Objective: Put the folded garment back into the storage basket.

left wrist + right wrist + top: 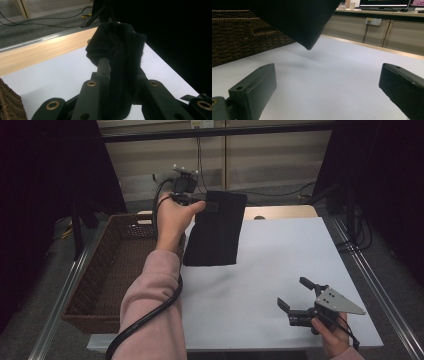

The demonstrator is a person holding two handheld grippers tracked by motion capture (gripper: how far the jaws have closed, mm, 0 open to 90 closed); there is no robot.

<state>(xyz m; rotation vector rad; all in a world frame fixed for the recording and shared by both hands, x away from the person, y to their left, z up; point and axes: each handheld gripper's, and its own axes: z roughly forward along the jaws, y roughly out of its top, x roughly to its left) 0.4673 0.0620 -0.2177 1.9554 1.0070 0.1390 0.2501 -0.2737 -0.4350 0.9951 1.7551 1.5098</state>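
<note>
Left gripper is clamped on the top edge of the black cloth, jaws closed as tight as the fabric between them allows; in the left gripper view the cloth is bunched up between the two jaws and folds over their tips. The cloth hangs straight down from that gripper as a flat folded rectangle, its lower edge clear of the white table surface. From the right gripper view, one bottom corner of the cloth dangles above the table ahead of and above the jaws, a faint shadow under it, not touching the surface. The wicker basket sits just to the left of the left gripper and below it, with the cloth beside the basket's near wall rather than over it. Right gripper is well apart from the cloth, low over the near right part of the table, jaws spread wide with nothing between them; the person's right hand holds it from behind.
</note>
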